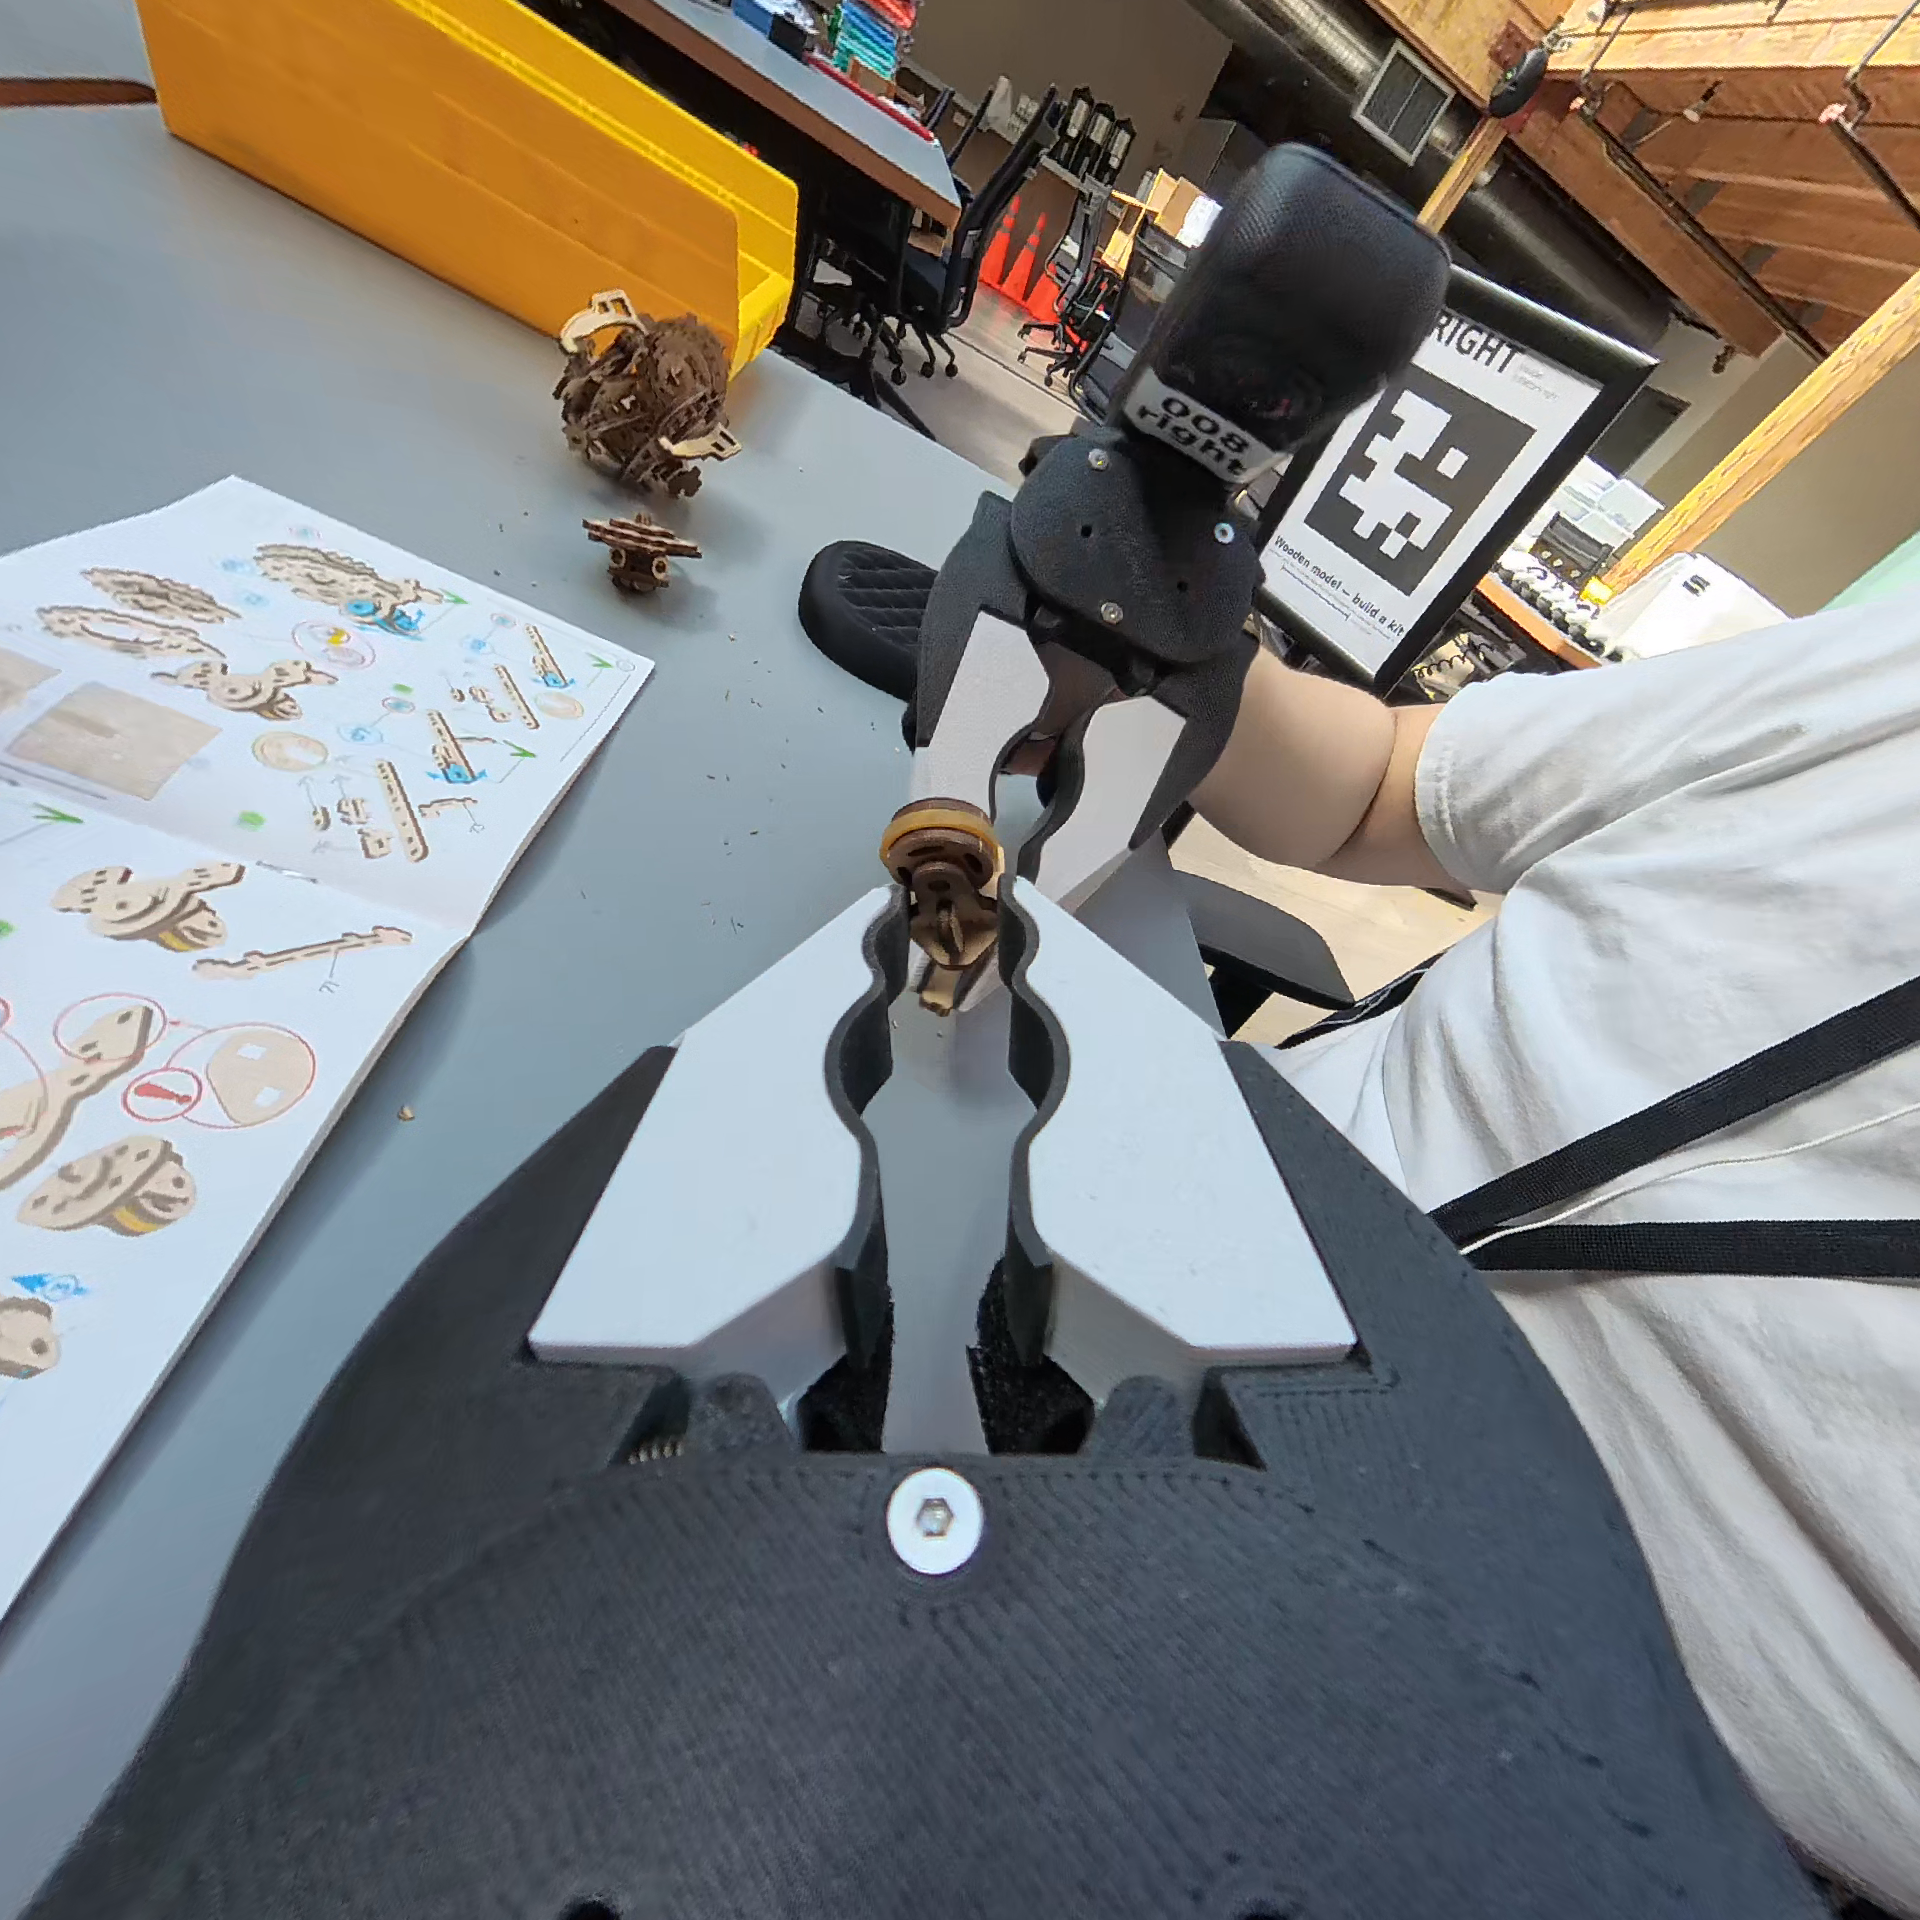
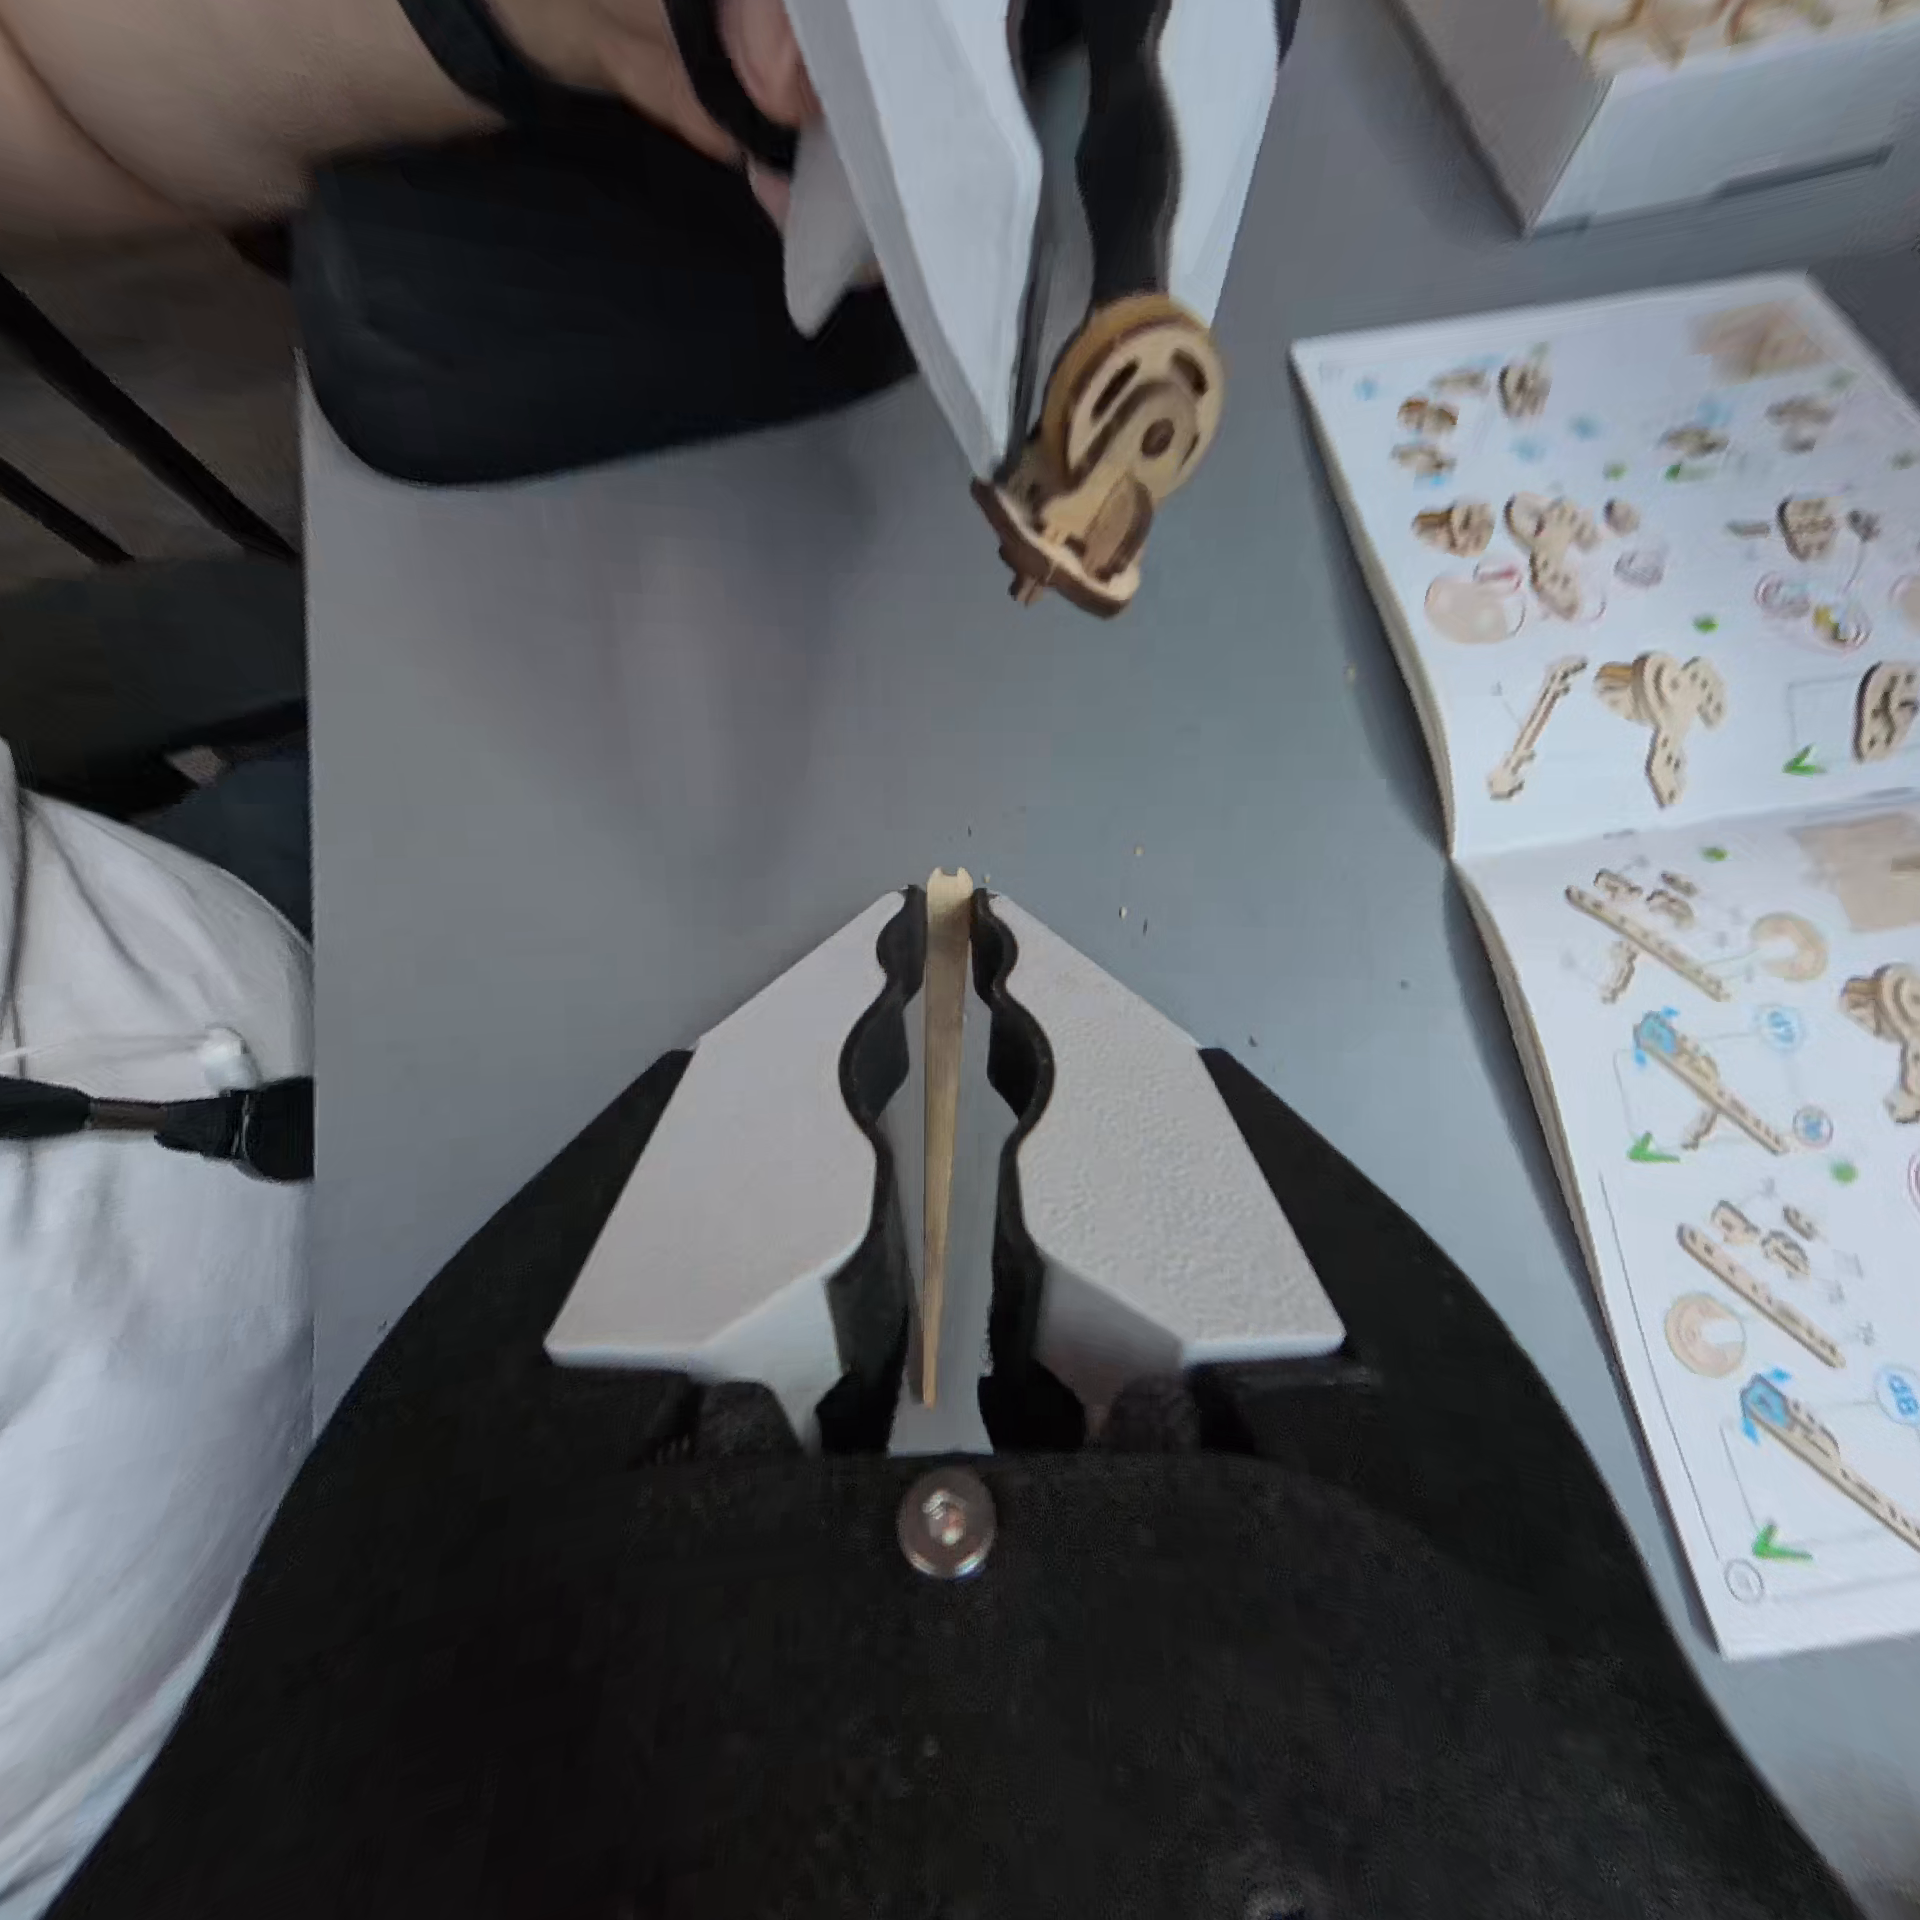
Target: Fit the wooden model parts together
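Note:
My left gripper [image 1: 951,914] is shut on a small wooden wheel assembly [image 1: 940,883] and holds it above the grey table [image 1: 260,364]. In the right wrist view the left gripper [image 2: 1101,395] comes in from the top with the assembly [image 2: 1112,457] sticking out of its tips. My right gripper [image 2: 948,909] is shut on a thin flat wooden strip [image 2: 943,1091] whose notched tip points at the assembly, with a clear gap between them. In the left wrist view the right gripper [image 1: 1013,842] faces mine just beyond the assembly.
An open instruction booklet [image 1: 260,779] [image 2: 1662,831] lies on the table. A larger wooden sub-assembly [image 1: 639,405] and a small one [image 1: 636,549] sit near a yellow bin [image 1: 468,156]. A white box of parts [image 2: 1714,104] stands at the far right. The person's white-shirted torso [image 1: 1662,1039] is close. Left tips to right tips: about 7 centimetres. The larger wooden sub-assembly [image 1: 639,405] is about equally far from each gripper, around 35 centimetres.

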`<state>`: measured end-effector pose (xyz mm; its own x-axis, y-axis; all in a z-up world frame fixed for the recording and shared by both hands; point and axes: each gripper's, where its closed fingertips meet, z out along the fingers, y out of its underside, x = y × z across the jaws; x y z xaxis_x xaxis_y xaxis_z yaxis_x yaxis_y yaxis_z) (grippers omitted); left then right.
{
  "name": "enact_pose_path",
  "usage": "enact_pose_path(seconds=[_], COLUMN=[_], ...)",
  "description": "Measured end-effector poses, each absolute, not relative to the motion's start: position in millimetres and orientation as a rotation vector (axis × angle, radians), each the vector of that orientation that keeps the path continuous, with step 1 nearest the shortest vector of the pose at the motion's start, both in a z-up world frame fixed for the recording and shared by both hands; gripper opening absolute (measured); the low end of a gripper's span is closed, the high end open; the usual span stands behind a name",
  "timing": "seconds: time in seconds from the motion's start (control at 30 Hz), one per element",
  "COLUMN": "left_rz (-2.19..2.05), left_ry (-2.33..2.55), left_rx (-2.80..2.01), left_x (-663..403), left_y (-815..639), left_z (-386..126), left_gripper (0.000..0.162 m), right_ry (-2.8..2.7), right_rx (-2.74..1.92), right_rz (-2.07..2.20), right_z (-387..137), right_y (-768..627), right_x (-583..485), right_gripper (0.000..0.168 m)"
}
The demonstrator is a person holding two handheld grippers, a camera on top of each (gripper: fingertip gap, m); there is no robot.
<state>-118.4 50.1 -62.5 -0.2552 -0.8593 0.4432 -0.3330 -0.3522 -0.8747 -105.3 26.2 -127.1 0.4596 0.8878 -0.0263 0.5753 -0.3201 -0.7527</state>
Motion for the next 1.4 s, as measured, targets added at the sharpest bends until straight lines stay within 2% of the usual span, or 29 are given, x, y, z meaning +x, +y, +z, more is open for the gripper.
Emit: enact_pose_path(seconds=[0.03,0.13,0.3,1.4], left_rz=[-1.625,-1.566,-1.521,-1.21], left_ry=[1.461,1.494,1.535,1.791], left_rx=[-1.53,-1.445,-1.376,-1.322], left_x=[-118,-120,-118,-74], left_y=[48,42,32,8], left_z=[-58,-46,-30,-48], left_gripper=[0.014,0.014,0.014,0.014], right_ry=[-1.127,-0.889,-0.757,-0.765], right_rx=[-1.882,-1.545,-1.409,-1.38], right_rz=[0.682,0.919,1.07,0.987], right_z=[-105,-49,-37,-51], right_y=[29,31,29,9], right_x=[-111,-111,-101,-66], right_gripper=[0.007,0.006,0.006,0.006])
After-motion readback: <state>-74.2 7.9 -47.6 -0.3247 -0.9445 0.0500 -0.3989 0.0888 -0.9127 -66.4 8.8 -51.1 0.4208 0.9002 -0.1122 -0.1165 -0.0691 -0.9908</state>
